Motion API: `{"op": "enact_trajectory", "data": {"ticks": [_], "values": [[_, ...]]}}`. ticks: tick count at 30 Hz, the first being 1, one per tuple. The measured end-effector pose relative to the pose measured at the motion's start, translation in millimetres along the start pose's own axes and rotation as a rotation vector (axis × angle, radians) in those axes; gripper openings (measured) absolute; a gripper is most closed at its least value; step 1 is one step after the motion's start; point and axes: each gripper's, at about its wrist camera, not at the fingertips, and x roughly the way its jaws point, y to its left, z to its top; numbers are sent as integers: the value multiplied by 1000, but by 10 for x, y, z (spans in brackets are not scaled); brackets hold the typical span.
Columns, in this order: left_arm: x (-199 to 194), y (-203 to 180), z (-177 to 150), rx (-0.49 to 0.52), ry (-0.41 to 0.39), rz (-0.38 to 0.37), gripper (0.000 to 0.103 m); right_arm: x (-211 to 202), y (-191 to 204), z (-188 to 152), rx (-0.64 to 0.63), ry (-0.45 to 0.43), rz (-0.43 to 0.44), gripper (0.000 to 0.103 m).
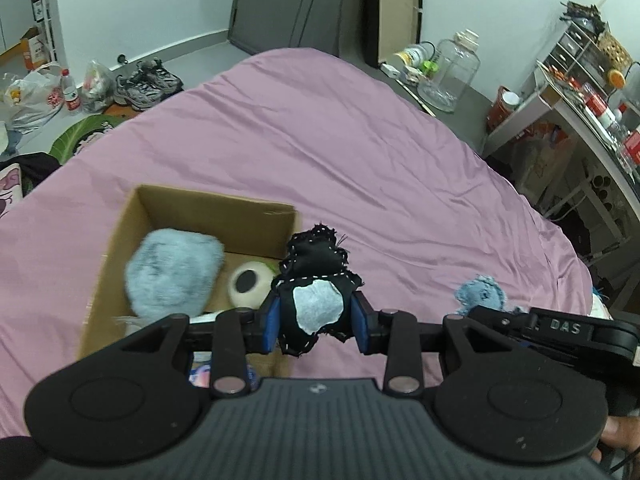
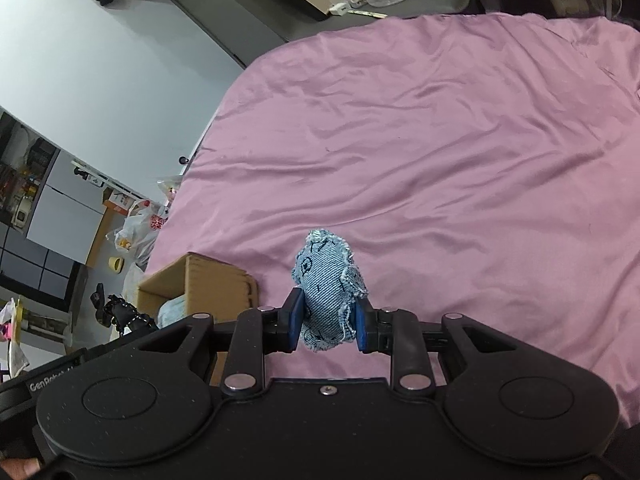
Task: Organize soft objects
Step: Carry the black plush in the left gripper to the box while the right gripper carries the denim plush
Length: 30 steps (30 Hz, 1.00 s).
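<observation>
My left gripper (image 1: 316, 326) is shut on a black stitched fabric toy (image 1: 316, 276) with a white patch, held above the pink bedsheet (image 1: 360, 152) just right of an open cardboard box (image 1: 224, 208). Inside the box lie a fluffy grey-blue plush (image 1: 172, 272) and a white ball with a black spot (image 1: 250, 282). In the right wrist view my right gripper (image 2: 328, 326) is shut on a blue denim stuffed toy (image 2: 328, 288), lifted over the sheet (image 2: 440, 140), with the box (image 2: 200, 280) to its left. The denim toy (image 1: 480, 294) also shows at the right in the left wrist view.
Beside the bed, shoes (image 1: 148, 80) and plastic bags (image 1: 36, 96) lie on the floor at the left. A large glass jar (image 1: 448, 76) stands beyond the bed's far end, and a cluttered white desk (image 1: 580, 112) at the right.
</observation>
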Motion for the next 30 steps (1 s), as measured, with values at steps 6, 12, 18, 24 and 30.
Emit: {"op": "enact_trajectory", "data": {"ticks": [6, 12, 18, 24, 30], "values": [[-155, 229, -15, -15, -19, 5, 36, -72, 182, -73, -24, -13, 0, 26], [-251, 415, -31, -31, -30, 3, 36, -115, 372, -134, -54, -21, 5, 26], [-318, 617, -38, -48, -39, 3, 36, -130, 565, -200, -83, -19, 9, 26], [-363, 773, -54, -49, -33, 6, 37, -120, 744, -264, -97, -15, 17, 26], [-368, 910, -108, -53, -20, 0, 37, -90, 929, -344, -116, -12, 26, 26]]}}
